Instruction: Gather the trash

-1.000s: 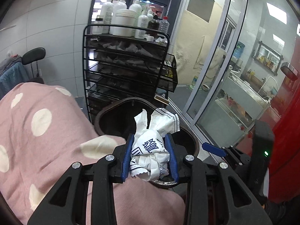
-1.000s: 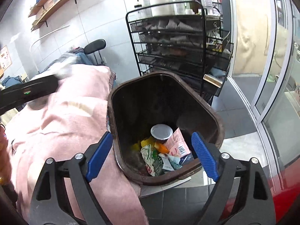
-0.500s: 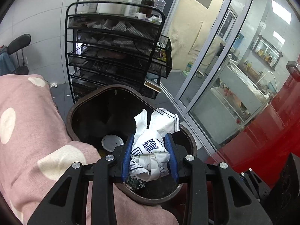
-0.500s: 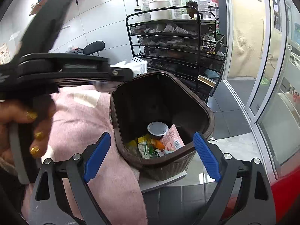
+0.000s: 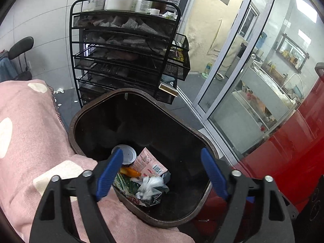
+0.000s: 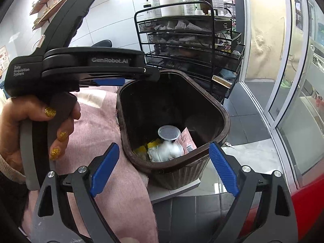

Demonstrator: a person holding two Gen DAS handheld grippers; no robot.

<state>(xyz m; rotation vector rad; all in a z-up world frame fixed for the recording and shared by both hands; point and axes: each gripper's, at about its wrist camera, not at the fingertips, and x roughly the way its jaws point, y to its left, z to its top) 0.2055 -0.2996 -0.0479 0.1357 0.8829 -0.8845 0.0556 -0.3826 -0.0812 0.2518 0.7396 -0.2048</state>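
Both of my grippers hover over the brown bin [image 5: 141, 121]. From the left wrist, my left gripper [image 5: 162, 174] has just been opening and now stands spread with nothing between its jaws; the crumpled white wrapper [image 5: 149, 186] it pinched earlier lies directly below, among the trash. From the right wrist, my right gripper [image 6: 164, 166] gapes empty, the wrapper [image 6: 166, 151] just beyond it.

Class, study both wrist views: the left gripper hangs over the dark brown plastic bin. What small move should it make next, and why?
Probably lift the left gripper back from the dark brown plastic bin. Its jaws have just been opening and nothing is between them now; the crumpled white paper wrapper lies inside on the other rubbish. The drop looks done, so clearing away lets it fetch more trash.
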